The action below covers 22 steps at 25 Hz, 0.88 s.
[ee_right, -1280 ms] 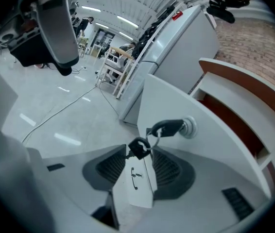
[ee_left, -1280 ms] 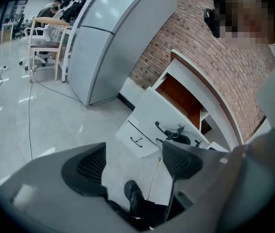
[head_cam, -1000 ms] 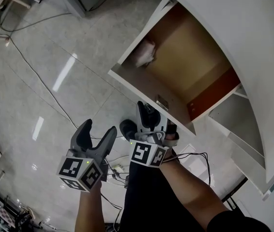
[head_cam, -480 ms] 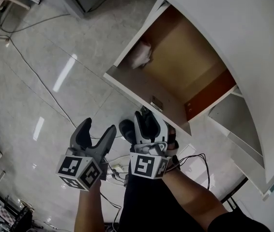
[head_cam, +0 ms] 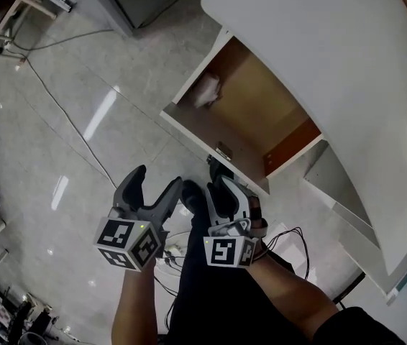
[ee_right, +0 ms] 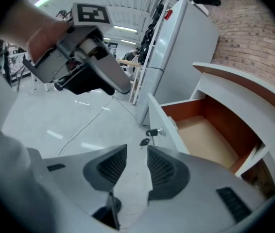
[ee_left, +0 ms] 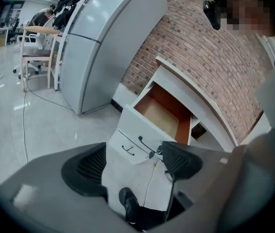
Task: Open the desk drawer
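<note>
The desk drawer (head_cam: 257,113) stands pulled out from under the white desk top (head_cam: 333,56), showing its brown floor (ee_right: 203,135). A key (ee_right: 152,131) hangs in the lock of its white front (ee_left: 137,137). My right gripper (head_cam: 225,187) hovers just short of that front, touching nothing; its jaws are closing with a narrow gap (ee_right: 136,161) and nothing between them. Left of it, my left gripper (head_cam: 156,181) is open and empty over the floor, its pads (ee_left: 91,166) wide apart. It also shows in the right gripper view as the left gripper (ee_right: 91,74).
A crumpled white item (head_cam: 208,90) lies in the drawer's far corner. A grey cabinet (ee_left: 103,47) and a chair (ee_left: 35,47) stand beyond. Cables (head_cam: 60,113) run over the glossy floor. The person's shoe (ee_left: 128,200) is below the grippers. A lower drawer front (ee_left: 128,149) sits under the open one.
The right gripper has drawn back from the drawer front and its jaws have narrowed. The left gripper has risen slightly. The drawer stays open.
</note>
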### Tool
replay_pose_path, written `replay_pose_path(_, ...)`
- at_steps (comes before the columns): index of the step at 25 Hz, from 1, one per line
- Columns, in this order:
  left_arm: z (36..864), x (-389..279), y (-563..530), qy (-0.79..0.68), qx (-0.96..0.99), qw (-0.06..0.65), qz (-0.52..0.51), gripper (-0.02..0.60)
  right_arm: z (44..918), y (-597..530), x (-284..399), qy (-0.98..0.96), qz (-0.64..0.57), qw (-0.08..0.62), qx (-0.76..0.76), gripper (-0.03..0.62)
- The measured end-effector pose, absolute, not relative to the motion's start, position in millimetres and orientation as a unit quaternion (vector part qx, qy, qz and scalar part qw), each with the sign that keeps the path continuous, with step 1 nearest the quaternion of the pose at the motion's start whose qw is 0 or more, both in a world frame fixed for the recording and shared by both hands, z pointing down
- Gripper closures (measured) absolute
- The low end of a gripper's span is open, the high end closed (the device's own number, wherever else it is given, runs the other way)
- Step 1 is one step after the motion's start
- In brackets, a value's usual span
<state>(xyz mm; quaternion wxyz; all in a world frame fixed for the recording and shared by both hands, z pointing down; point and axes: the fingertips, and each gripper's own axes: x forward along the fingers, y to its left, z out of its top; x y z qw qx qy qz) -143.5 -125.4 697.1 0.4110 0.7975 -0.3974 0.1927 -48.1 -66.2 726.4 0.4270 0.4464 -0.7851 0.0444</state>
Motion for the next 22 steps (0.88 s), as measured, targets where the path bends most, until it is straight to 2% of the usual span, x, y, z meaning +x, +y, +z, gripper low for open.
replay_pose_path(6,631.1,-144.7,-119.0,-0.401,0.798,0.408,0.191,0.215,656.6,-42.7,-53.6,-0.803,0.060,0.423,0.416,0.465)
replay_pose_path(9,580.5,-143.8,-120.8,-0.407,0.802,0.399,0.179,0.221,601.6,-63.3,-52.5,-0.816,0.027,0.409,0.409,0.481)
replay_pose_path(15,472.5,-152.9,-129.3,-0.414,0.838,0.308,0.180,0.293,489.4,-108.4,-50.1,-0.832,-0.027,0.369,0.413,0.520)
replay_pose_path(22,383.8,-184.1,-115.7,-0.439,0.850,0.236,0.172,0.357,428.8,-77.5,-68.4,-0.886,0.022,0.335,0.318,0.546)
